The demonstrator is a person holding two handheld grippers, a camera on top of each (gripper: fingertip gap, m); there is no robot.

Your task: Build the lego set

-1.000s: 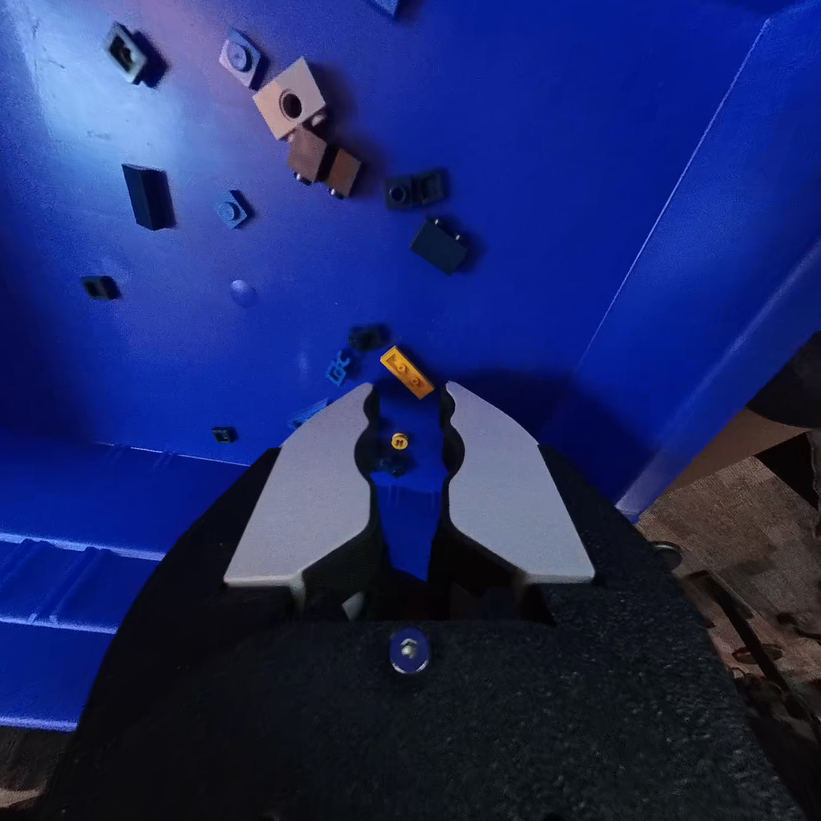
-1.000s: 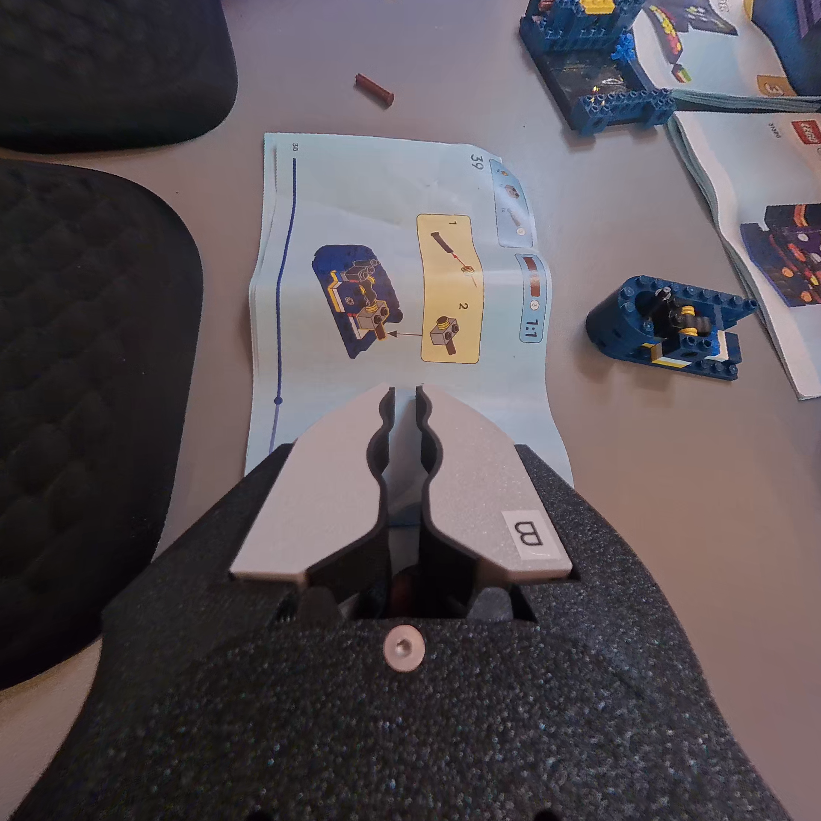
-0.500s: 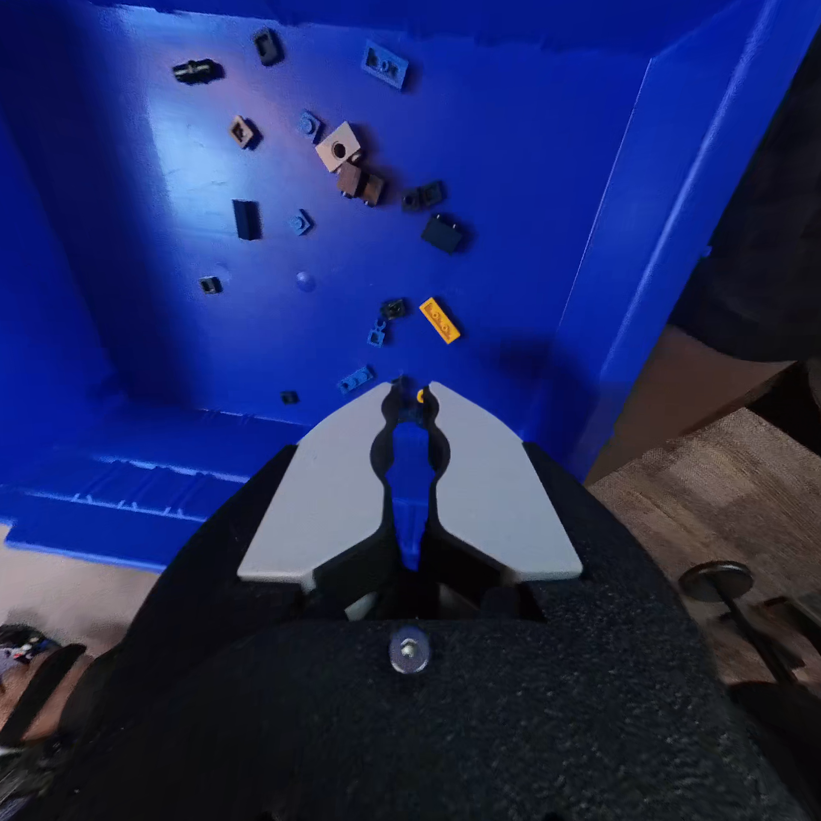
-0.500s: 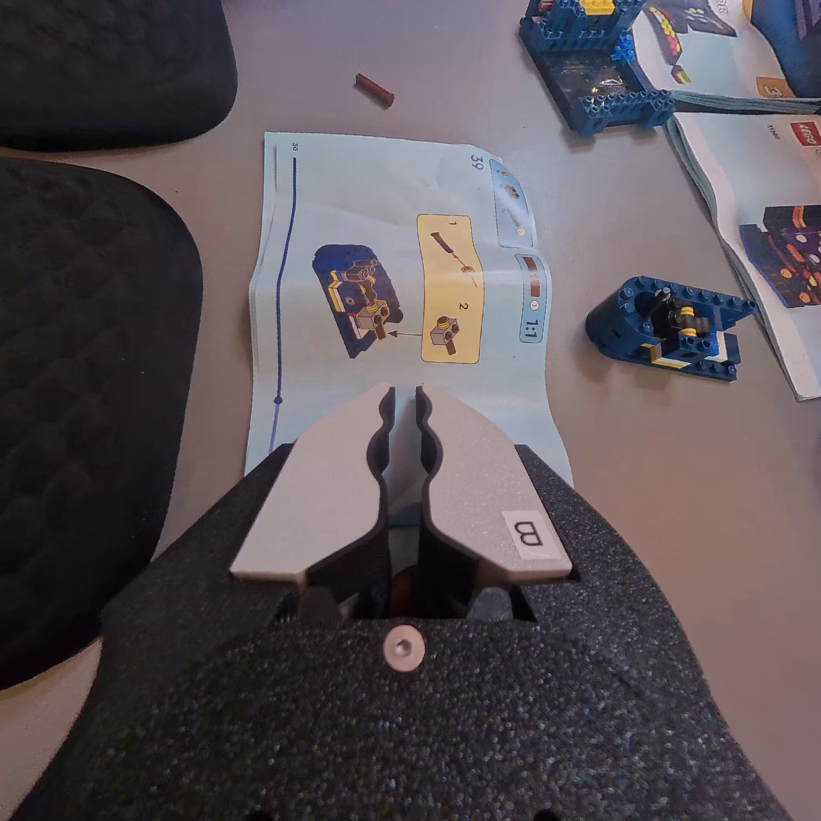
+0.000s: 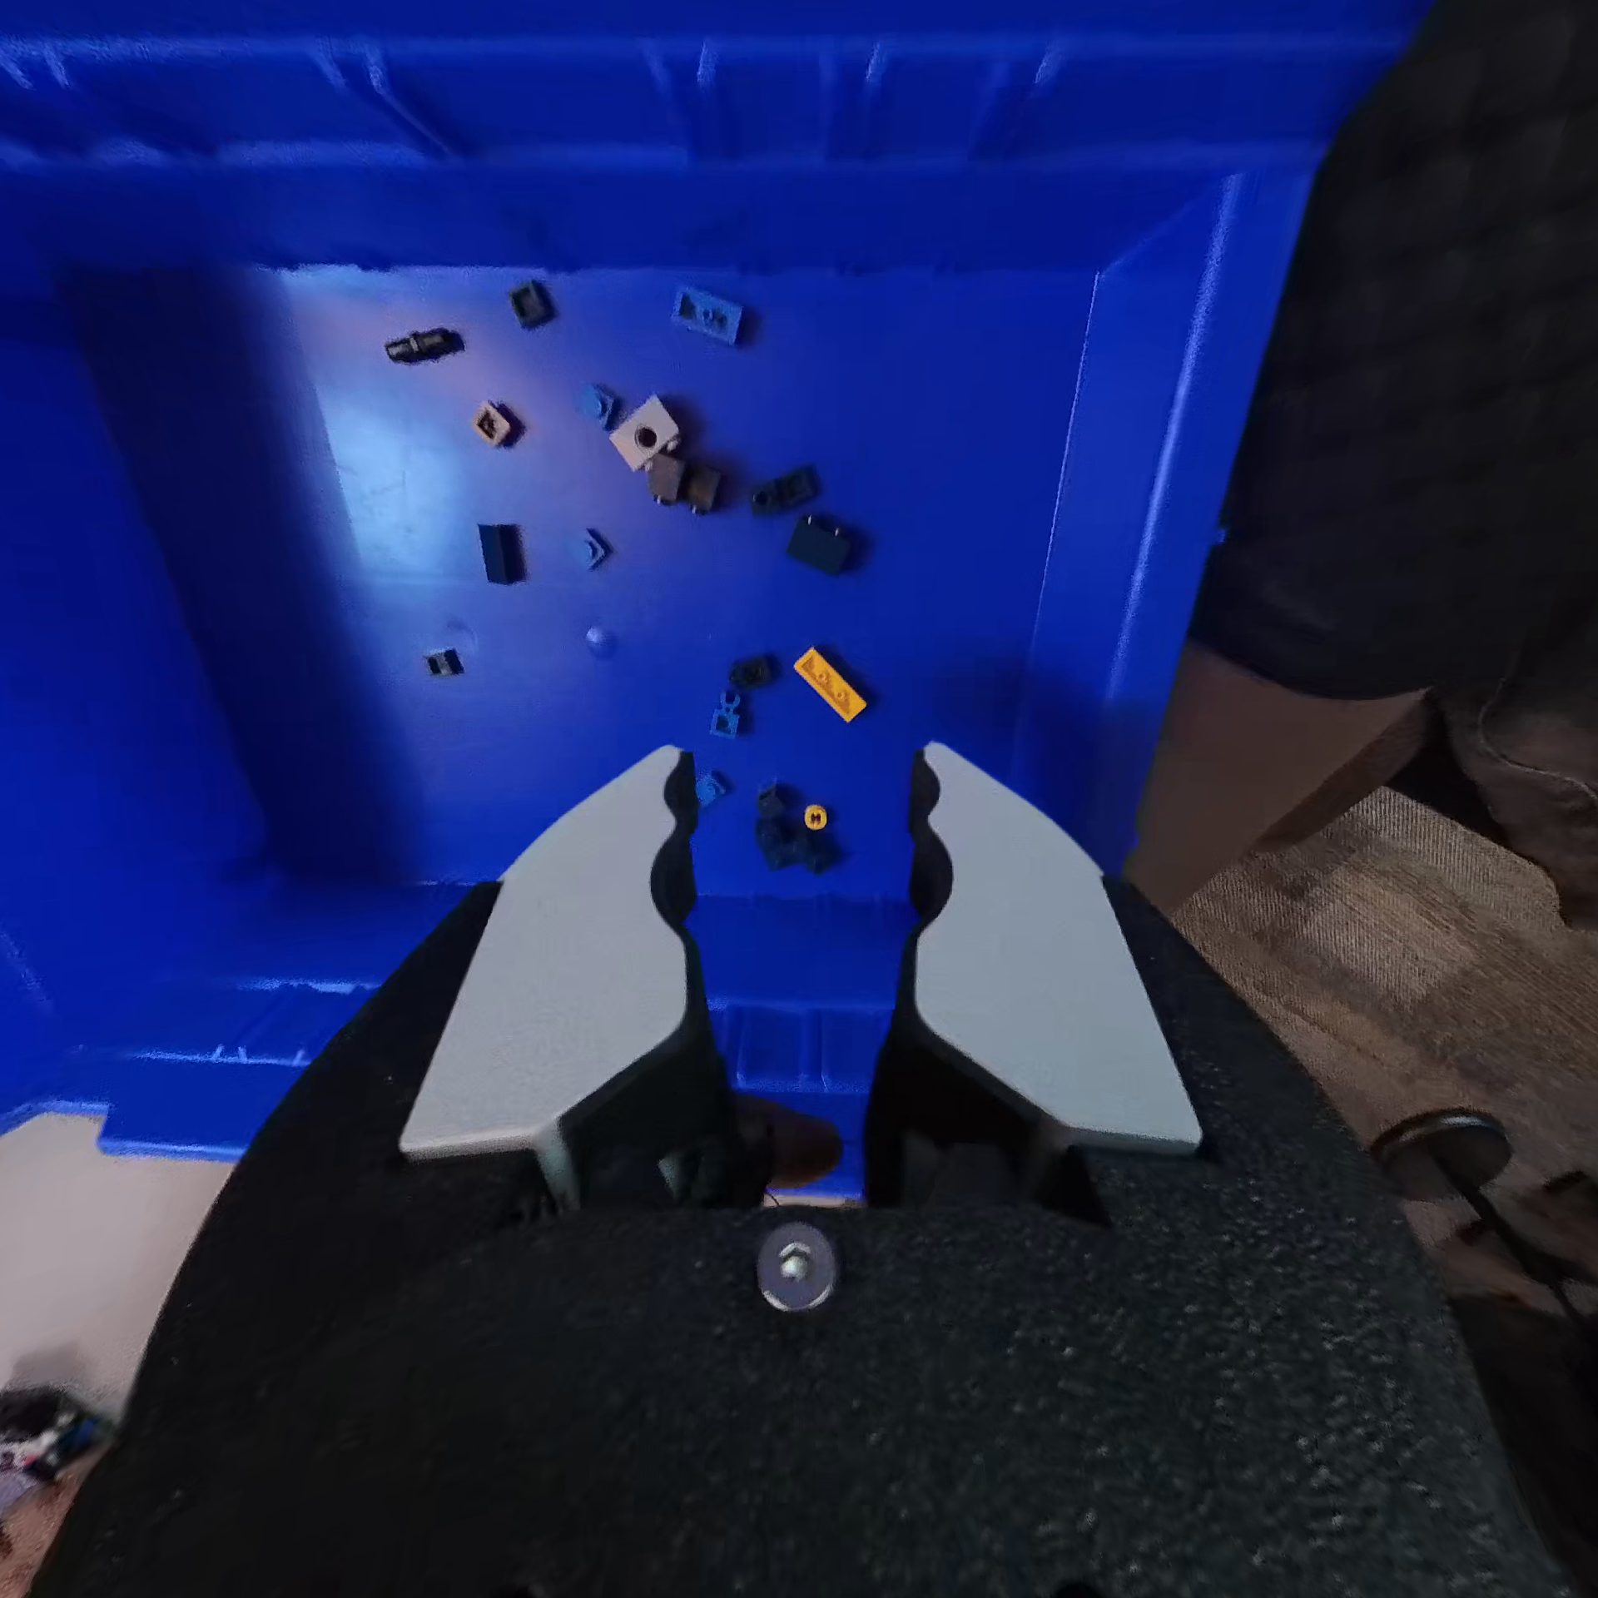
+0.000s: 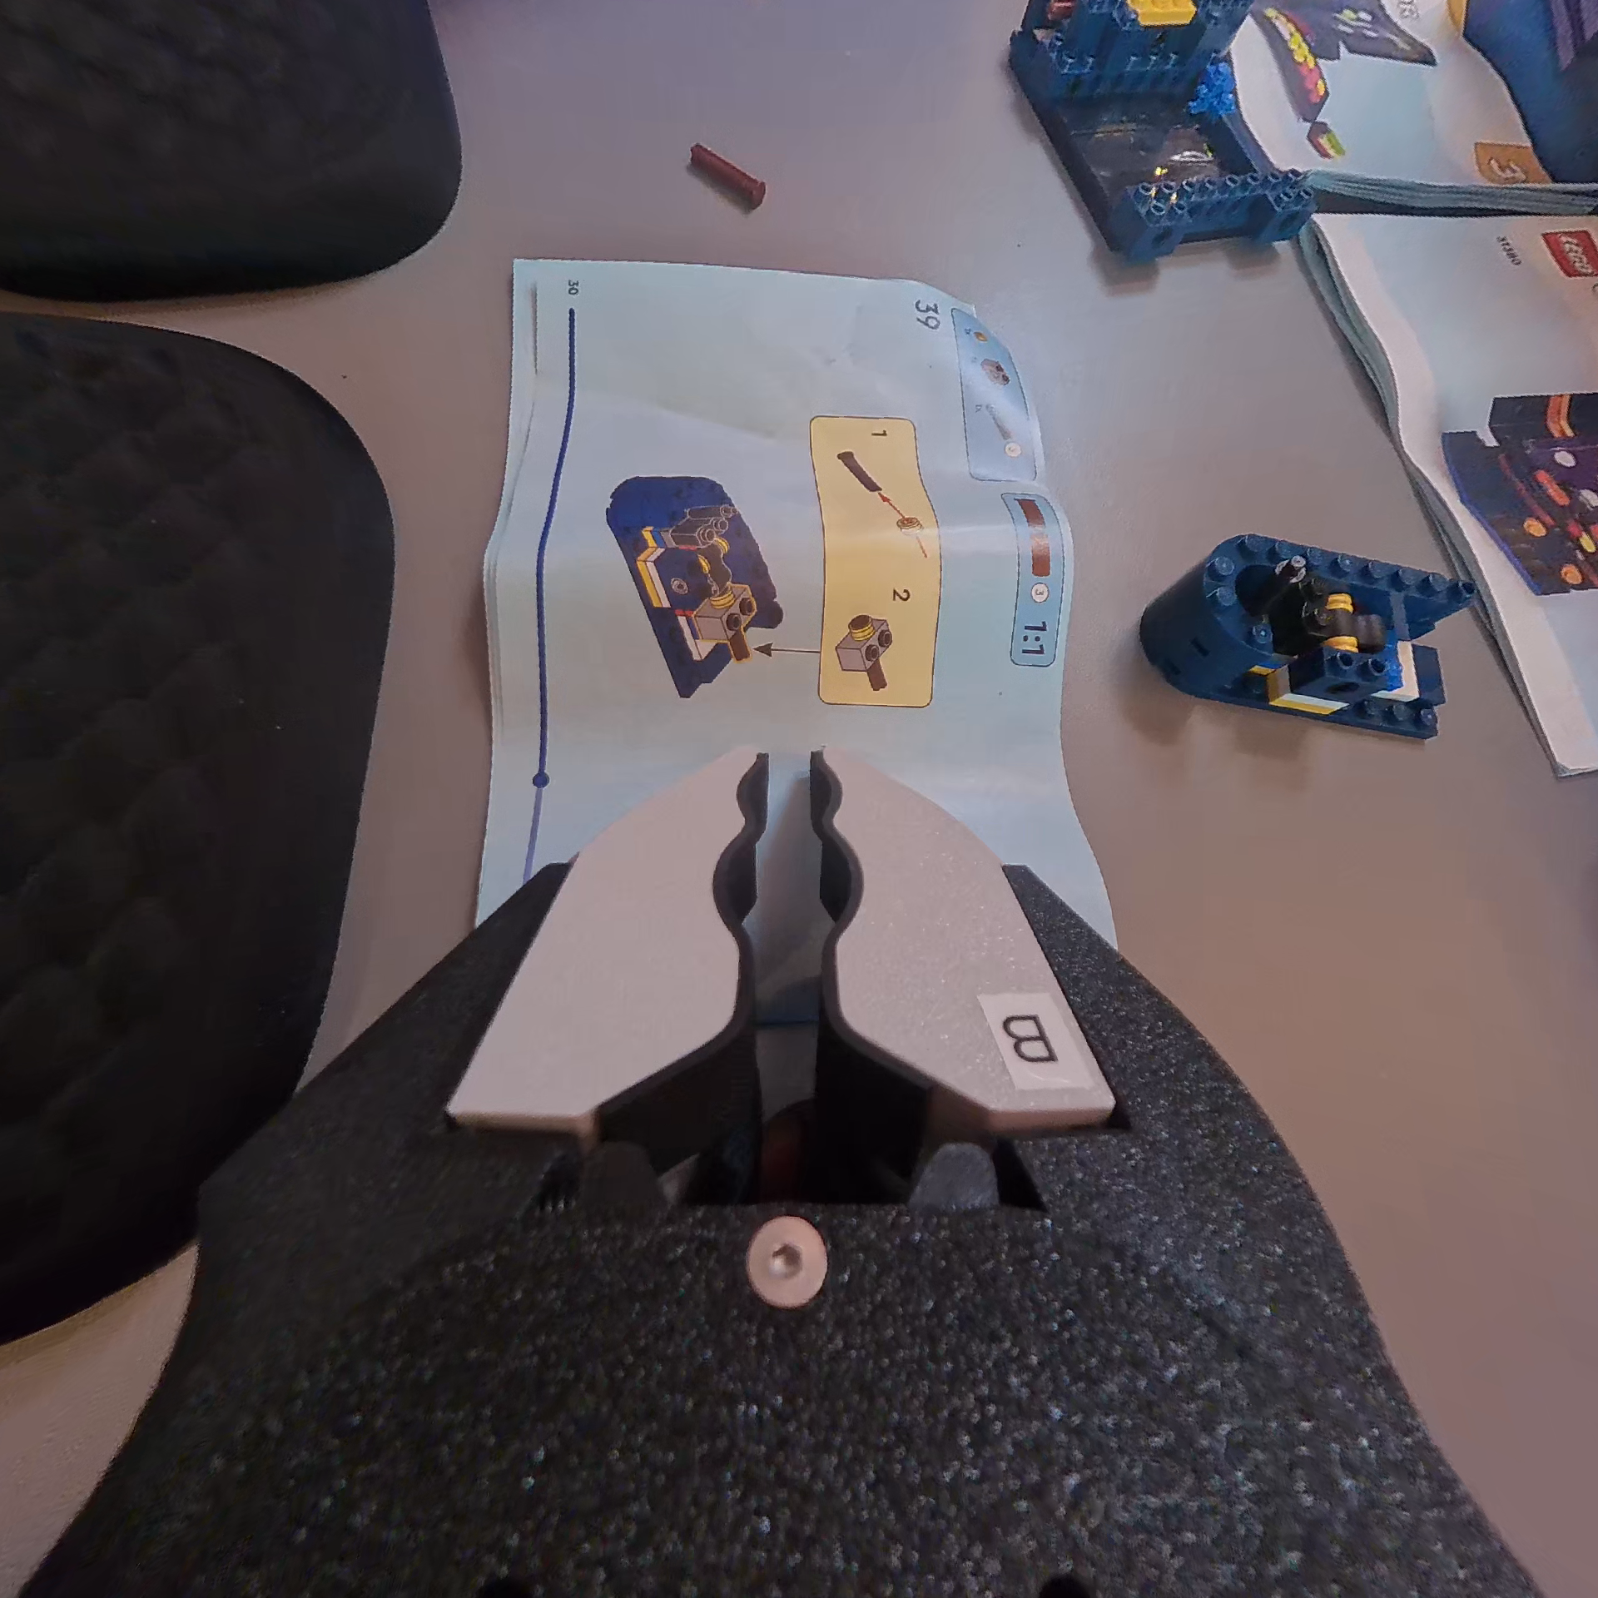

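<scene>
A glossy blue plastic bin [image 5: 1124, 519] fills the left view, small bricks strewn on its floor. The left tool [image 5: 800, 761] hangs spread and empty — a tiny yellow ring [image 5: 815, 817] lies between its fingertips' lines, far below. The right tool [image 6: 789, 757], a narrow gap between its bare fingers, sits over a paper instruction sheet [image 6: 735, 363] on the grey counter [image 6: 1211, 908].

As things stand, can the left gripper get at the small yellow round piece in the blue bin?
Probably yes. The left gripper is open over the blue bin, and the yellow round piece lies in line between its fingers; only a dark blue cluster beside it crowds the grasp.
</scene>
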